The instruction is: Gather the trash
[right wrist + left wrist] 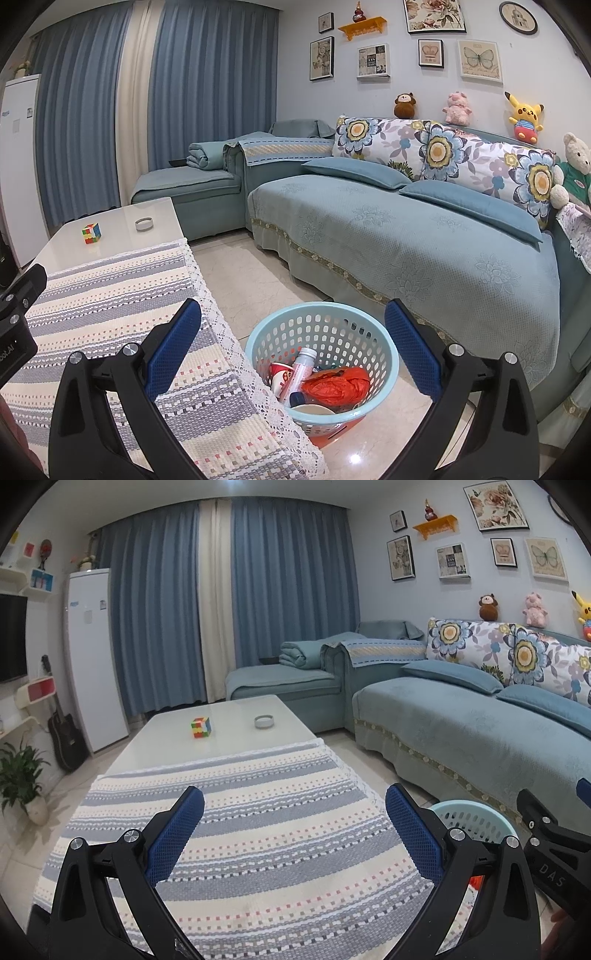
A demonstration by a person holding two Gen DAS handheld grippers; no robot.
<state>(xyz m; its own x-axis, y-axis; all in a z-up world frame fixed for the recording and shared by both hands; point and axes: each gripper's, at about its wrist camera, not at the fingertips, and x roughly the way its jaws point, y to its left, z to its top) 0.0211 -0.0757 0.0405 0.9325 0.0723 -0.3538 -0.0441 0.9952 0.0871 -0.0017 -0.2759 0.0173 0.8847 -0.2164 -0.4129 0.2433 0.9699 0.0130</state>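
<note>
Both hand-held grippers [294, 830] [293, 349] gape above cloth edge [207, 295].

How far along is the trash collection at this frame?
Looks near done: the basket on the floor already holds an orange bag, a bottle and a cup. Nothing in hand: left gripper and right gripper are open, empty. No obvious trash remains on the striped cloth.

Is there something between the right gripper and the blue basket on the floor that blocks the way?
Nothing visible does. The right gripper is open and empty above the basket, whose mouth is uncovered. Inside lie a red bag, a bottle and a cup. The tablecloth edge hangs just beside the rim.
</note>
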